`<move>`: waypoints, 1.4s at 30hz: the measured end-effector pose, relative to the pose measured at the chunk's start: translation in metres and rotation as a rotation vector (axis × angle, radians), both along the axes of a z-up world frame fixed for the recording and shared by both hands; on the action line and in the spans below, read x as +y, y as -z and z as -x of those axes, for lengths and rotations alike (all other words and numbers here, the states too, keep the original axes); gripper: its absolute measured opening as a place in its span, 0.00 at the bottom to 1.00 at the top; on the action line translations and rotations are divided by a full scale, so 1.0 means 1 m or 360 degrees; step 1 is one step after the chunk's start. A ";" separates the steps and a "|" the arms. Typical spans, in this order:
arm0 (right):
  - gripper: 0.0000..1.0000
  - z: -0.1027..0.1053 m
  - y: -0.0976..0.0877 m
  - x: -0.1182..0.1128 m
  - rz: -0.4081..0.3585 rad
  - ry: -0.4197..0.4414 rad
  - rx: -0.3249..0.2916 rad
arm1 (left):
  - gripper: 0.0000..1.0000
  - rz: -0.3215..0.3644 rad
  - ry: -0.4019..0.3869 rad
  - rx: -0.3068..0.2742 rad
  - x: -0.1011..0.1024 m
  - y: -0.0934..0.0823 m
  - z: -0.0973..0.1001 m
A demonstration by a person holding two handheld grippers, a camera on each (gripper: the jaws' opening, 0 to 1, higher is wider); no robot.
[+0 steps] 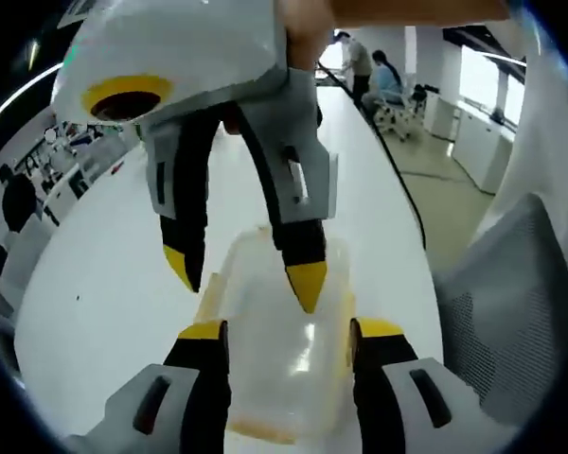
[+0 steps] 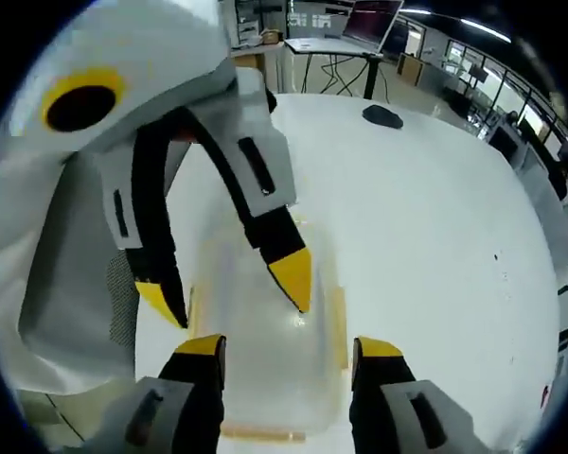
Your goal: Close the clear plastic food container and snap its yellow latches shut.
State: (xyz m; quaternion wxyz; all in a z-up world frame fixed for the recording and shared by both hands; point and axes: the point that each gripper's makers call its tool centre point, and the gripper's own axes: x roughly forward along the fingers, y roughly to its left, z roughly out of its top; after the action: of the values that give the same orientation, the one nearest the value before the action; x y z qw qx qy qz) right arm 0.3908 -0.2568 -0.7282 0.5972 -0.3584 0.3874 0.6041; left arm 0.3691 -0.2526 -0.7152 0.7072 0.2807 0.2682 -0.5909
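The clear plastic food container (image 1: 275,350) lies on the white counter (image 1: 104,284), directly between your two tools. Its lid appears to be seated already, with the yellow latches (image 1: 209,295) running along its long sides; whether any latch is snapped down cannot be read from either view.

In the left gripper view, the left hand-held gripper (image 1: 289,333) stands with its jaws apart, straddling the near end of the container without clamping it. The right hand-held gripper (image 1: 246,274) enters from above, jaws also apart, one yellow tip low over the lid.

In the right gripper view, the arrangement mirrors: the right hand-held gripper (image 2: 289,348) straddles the container (image 2: 265,369) with jaws spread, and the left hand-held gripper (image 2: 232,284) reaches in from the opposite end, one tip close over the lid.

To do this step well, steady the container with one tool and press a latch (image 2: 338,326) squarely toward the body wall with the other. Apply force at the middle of the latch, not its corner, so the container does not slide on the smooth counter (image 2: 426,218).

The container's near edge is cut off behind the jaws. Transparent walls blur the lid seam. Latch hinges are too faint to make out.
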 end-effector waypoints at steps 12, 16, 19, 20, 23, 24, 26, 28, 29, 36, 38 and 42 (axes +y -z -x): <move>0.74 0.018 -0.015 -0.001 -0.0191 0.0003 0.0026 | 0.67 0.0010 0.0050 0.0081 0.021 -0.007 -0.005; 0.77 0.022 -0.009 -0.008 -0.0169 -0.0009 0.0015 | 0.74 -0.0062 0.0059 0.0111 0.033 0.000 -0.006; 0.79 0.023 -0.004 -0.015 -0.0160 0.0011 0.0022 | 0.75 -0.0111 0.0056 0.0116 0.043 0.005 -0.011; 0.81 0.022 -0.002 -0.017 -0.0149 0.0032 0.0021 | 0.76 -0.0124 0.0050 0.0115 0.046 0.006 -0.012; 0.88 0.021 0.001 -0.022 -0.0152 0.0078 0.0043 | 0.76 -0.0154 0.0063 0.0097 0.051 0.008 -0.015; 0.88 0.021 0.003 -0.024 -0.0152 0.0078 0.0036 | 0.76 -0.0159 0.0066 0.0098 0.052 0.009 -0.015; 0.89 0.019 0.005 -0.026 -0.0144 0.0084 0.0026 | 0.76 -0.0164 0.0079 0.0113 0.052 0.010 -0.014; 0.88 0.018 0.010 -0.031 -0.0125 0.0075 0.0012 | 0.77 -0.0186 0.0091 0.0107 0.052 0.014 -0.015; 0.88 0.018 0.012 -0.032 -0.0113 0.0072 0.0011 | 0.77 -0.0195 0.0094 0.0110 0.053 0.016 -0.015; 0.81 0.018 0.022 -0.039 -0.0067 0.0080 -0.0011 | 0.75 -0.0230 0.0110 0.0127 0.053 0.025 -0.017; 0.79 0.018 0.024 -0.041 -0.0046 0.0075 -0.0022 | 0.75 -0.0240 0.0124 0.0118 0.053 0.026 -0.018; 0.76 0.017 0.026 -0.042 -0.0054 0.0091 -0.0020 | 0.74 -0.0257 0.0126 0.0134 0.054 0.030 -0.018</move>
State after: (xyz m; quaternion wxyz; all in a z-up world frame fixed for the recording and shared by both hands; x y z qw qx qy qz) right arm 0.3738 -0.2991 -0.7543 0.6226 -0.3408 0.3835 0.5909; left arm 0.3870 -0.1982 -0.7449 0.6465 0.3220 0.3331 -0.6062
